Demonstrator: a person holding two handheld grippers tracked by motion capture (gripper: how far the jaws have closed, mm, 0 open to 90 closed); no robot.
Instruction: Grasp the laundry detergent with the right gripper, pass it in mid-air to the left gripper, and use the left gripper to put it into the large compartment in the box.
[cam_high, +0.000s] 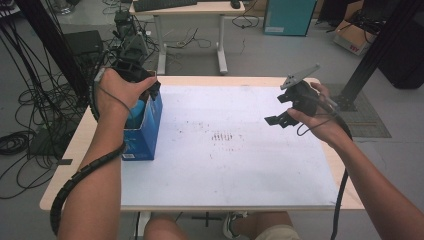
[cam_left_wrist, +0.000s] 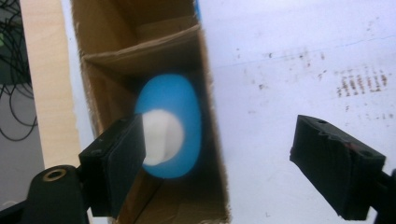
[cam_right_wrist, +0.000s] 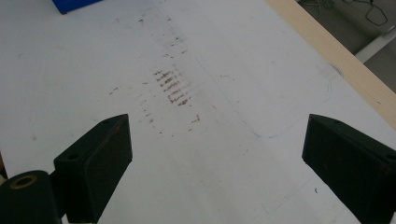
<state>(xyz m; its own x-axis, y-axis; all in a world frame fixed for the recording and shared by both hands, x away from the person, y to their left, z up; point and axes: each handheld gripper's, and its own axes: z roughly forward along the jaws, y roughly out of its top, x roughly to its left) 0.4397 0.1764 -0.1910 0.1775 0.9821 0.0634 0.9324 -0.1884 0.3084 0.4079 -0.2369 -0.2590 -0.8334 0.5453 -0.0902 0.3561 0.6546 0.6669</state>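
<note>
A blue carton (cam_high: 145, 131) stands open-topped at the left edge of the white mat (cam_high: 235, 170). Its brown cardboard inside (cam_left_wrist: 116, 56) holds a rounded blue thing with a white patch (cam_left_wrist: 180, 107), which lies down in the carton. My left gripper (cam_high: 149, 89) hovers over the carton's mouth. In the left gripper view its jaws (cam_left_wrist: 224, 163) stand wide apart with nothing pressed between them; one jaw is over the carton, the other over the mat. My right gripper (cam_high: 280, 114) is held above the mat's right side, open and empty (cam_right_wrist: 215, 163).
Brown smudges (cam_high: 222, 136) mark the mat's middle. The wooden table edge (cam_right_wrist: 336, 56) runs beside the mat. Beyond the table are cables, a second desk (cam_high: 190, 10) and a black post (cam_high: 380, 45) at the right.
</note>
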